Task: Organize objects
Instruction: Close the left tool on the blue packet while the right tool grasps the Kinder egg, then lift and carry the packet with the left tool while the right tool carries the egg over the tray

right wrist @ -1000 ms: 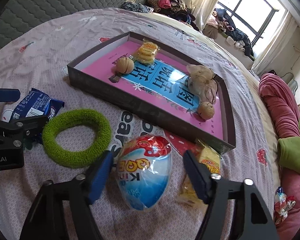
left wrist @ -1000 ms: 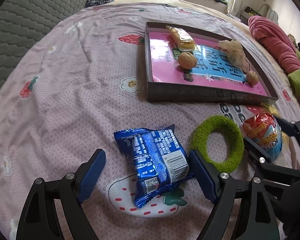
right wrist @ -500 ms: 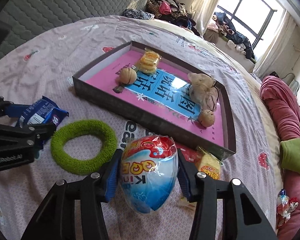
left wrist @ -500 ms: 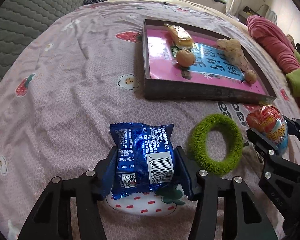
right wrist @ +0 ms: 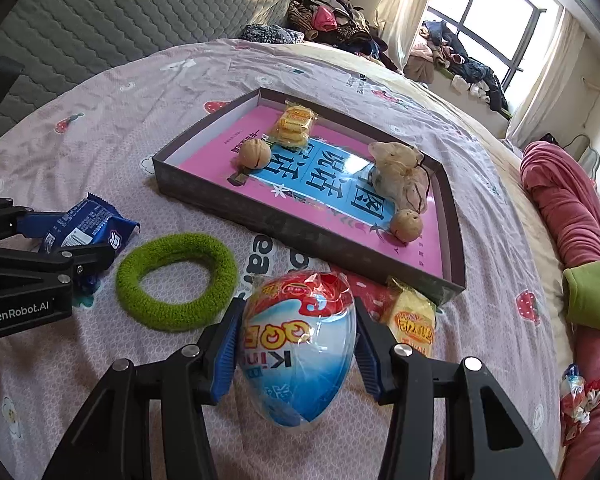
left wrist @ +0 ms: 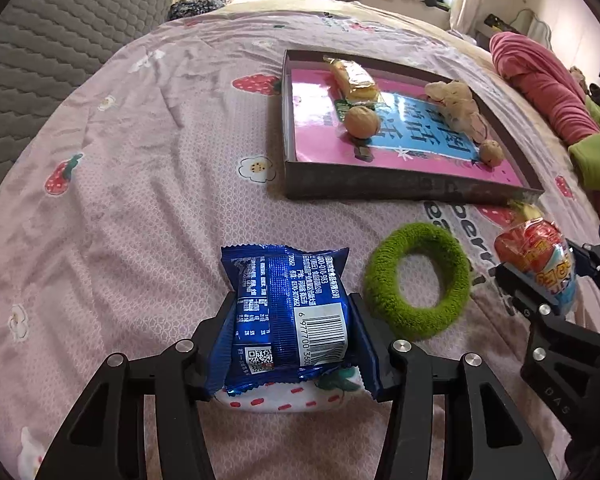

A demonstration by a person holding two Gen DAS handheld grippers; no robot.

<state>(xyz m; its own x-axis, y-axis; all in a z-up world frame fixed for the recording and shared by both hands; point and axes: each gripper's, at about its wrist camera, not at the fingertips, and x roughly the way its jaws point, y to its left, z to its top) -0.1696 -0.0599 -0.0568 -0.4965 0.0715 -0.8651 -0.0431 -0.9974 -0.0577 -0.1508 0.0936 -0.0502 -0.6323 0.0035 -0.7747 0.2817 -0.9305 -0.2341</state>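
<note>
Left claw [left wrist: 290,336] pinches the blue snack packet [left wrist: 286,312] just above the bedspread [left wrist: 140,200]; right claw [right wrist: 296,346] grips the wrapped egg [right wrist: 298,344], green ring [right wrist: 176,280] lying between them, near the tray [right wrist: 300,236].

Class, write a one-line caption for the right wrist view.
Right claw grips a wrapped toy egg near the tray.

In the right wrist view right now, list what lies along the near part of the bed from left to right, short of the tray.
left gripper → blue snack packet → green ring → egg-shaped toy → yellow snack packet
</note>
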